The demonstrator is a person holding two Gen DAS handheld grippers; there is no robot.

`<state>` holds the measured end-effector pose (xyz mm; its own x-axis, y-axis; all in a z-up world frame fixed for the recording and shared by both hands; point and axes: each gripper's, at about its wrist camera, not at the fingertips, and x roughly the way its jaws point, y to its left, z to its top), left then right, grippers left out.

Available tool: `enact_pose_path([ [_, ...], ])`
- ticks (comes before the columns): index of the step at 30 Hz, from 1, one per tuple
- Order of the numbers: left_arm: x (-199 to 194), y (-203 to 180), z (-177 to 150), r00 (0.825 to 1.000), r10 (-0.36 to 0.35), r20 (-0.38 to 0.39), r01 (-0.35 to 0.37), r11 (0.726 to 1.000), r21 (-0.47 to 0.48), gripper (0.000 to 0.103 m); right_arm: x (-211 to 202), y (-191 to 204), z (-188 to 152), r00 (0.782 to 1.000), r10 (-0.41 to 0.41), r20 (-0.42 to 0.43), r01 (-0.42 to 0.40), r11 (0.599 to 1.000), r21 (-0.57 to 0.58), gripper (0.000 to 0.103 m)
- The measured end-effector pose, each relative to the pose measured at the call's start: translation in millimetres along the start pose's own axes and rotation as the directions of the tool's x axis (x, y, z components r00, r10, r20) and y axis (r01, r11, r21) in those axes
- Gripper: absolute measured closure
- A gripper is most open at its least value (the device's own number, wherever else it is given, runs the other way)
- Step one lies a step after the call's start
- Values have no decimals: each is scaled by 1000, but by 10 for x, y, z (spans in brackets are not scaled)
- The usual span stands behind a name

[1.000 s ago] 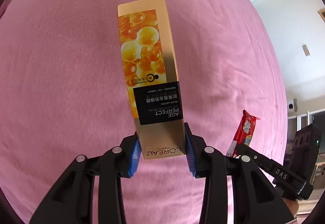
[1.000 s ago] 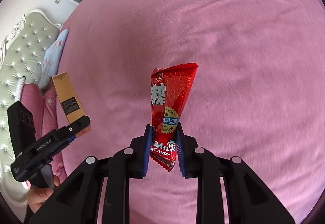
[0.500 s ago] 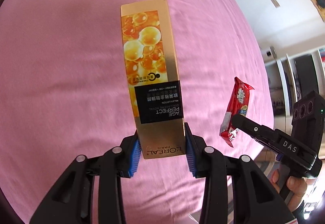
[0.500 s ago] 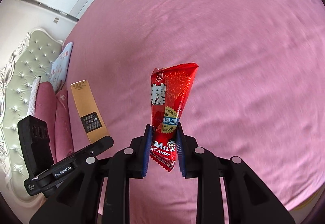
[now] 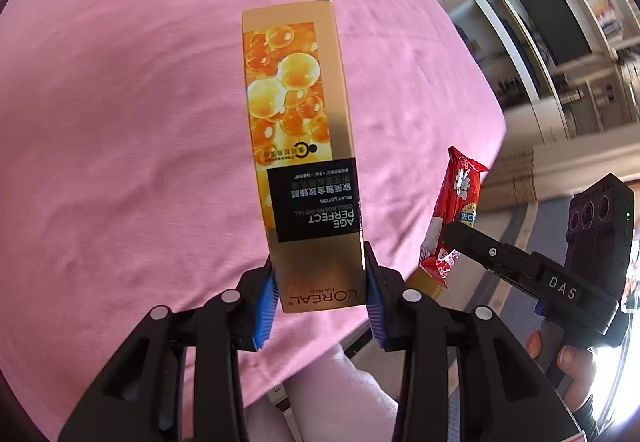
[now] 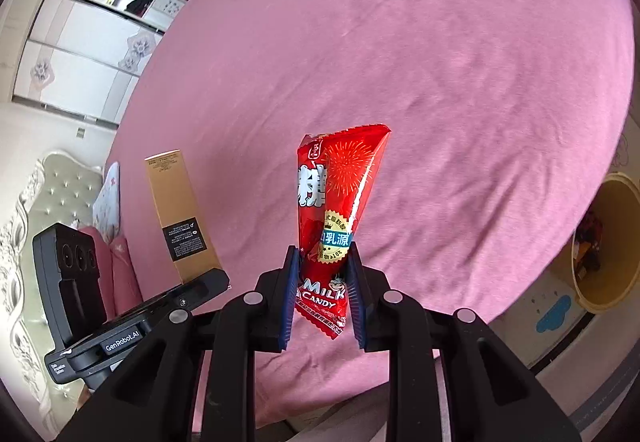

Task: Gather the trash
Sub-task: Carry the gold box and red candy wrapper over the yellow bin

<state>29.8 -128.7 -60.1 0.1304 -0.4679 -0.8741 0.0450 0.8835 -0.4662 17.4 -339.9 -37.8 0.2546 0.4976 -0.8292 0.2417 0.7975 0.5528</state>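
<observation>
A home bedroom is being shown. Most of both views is being filled by a wide bed covered with a pink sheet (image 6: 440, 81). At its far end, a tufted, pale green headboard (image 6: 60, 193) with an ornate carved frame is being seen, with pillows (image 6: 110, 193) lying against it. Along the wall, white wardrobe doors (image 6: 80, 57) decorated with floral motifs are being seen. In the left wrist view, white shelving (image 5: 560, 53) with a dark screen set into it is being shown beyond the bed.
</observation>
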Motion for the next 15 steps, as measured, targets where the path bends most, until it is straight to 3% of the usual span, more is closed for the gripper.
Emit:
enact_pose_path([
  [8, 710, -1349, -44, 992, -32, -119, 51, 987, 155, 65, -865, -1183, 107, 994, -28, 101, 14, 989, 144, 80],
  [15, 1458, -2457, -299, 968, -60, -246, 124, 958, 257, 65, -1372, -2278, 35, 987, -81, 141, 40, 960, 276, 80],
])
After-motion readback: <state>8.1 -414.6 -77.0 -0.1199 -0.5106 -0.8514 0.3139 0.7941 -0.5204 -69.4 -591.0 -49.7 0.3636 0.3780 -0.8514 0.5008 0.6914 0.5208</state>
